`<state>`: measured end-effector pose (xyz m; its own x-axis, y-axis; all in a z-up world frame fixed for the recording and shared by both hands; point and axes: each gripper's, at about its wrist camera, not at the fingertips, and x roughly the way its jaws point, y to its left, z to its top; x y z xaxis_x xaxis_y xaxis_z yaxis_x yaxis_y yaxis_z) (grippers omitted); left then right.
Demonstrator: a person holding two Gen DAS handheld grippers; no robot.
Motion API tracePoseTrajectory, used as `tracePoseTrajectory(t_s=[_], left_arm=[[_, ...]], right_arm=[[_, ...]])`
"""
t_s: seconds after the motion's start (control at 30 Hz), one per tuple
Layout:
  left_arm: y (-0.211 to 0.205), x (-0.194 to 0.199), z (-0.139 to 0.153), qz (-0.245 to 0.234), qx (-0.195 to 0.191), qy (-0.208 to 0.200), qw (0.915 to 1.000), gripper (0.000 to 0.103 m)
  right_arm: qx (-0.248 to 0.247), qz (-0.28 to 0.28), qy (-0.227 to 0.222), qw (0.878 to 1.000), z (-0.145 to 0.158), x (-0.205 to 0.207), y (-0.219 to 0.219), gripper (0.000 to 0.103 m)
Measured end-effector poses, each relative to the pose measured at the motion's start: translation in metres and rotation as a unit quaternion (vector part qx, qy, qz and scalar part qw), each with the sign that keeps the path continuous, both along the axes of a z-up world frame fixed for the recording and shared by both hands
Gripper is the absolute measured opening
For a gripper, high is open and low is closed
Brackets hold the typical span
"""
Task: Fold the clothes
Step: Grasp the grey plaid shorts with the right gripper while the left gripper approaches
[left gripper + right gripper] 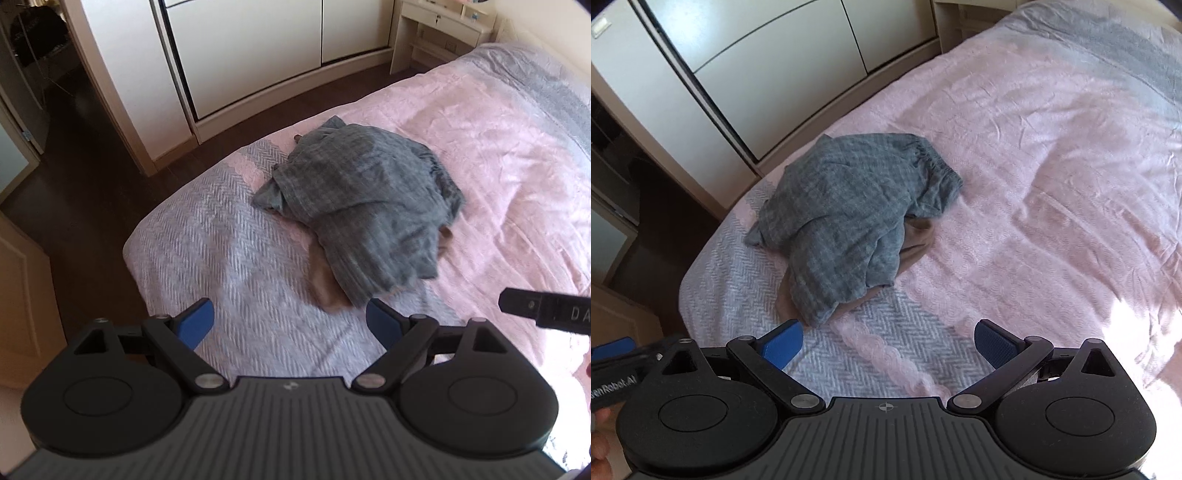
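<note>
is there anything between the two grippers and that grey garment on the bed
Nothing visible. The left gripper and right gripper are both open, with only bare bedspread between them and the crumpled grey garment. A tan cloth peeks out from under the garment, not in front of it.

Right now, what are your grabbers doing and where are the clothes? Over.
Left gripper open, empty, above bed. Right gripper open, empty too. Grey checked garment crumpled on pink bedspread, tan garment underneath. Nothing blocking it.
</note>
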<state>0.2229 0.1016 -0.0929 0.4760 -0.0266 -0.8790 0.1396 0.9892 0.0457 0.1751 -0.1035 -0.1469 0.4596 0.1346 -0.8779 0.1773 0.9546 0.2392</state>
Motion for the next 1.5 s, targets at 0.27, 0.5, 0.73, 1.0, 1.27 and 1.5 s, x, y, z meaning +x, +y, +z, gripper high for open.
tracePoseTrajectory(t_s=[0.27,0.5,0.73,1.0,1.27,1.5], left_arm=[[0.017,0.084,-0.022,-0.025,-0.010,0.028,0.9992,0.087],[0.015,0.144,-0.042,-0.044,-0.013,0.042,0.9981,0.087],[0.001,0.184,-0.062,-0.066,-0.018,0.059,0.9959,0.086],[-0.012,0.216,-0.082,-0.076,-0.017,0.075,0.9941,0.086],[-0.019,0.226,-0.080,-0.073,-0.017,0.069,0.9948,0.086],[-0.023,0.208,-0.052,-0.078,-0.017,0.037,0.9961,0.086]], right_arm=[[0.014,-0.049,0.021,0.998,-0.034,0.060,0.000,0.096],[0.039,-0.055,0.020,0.998,-0.056,0.101,0.007,0.059],[0.064,-0.059,0.013,0.996,-0.083,0.135,0.009,0.057],[0.074,-0.094,0.044,0.992,-0.123,0.159,-0.005,0.055],[0.083,-0.079,-0.001,0.993,-0.110,0.155,-0.005,0.000],[0.082,-0.063,-0.113,0.988,-0.037,0.117,-0.004,0.000]])
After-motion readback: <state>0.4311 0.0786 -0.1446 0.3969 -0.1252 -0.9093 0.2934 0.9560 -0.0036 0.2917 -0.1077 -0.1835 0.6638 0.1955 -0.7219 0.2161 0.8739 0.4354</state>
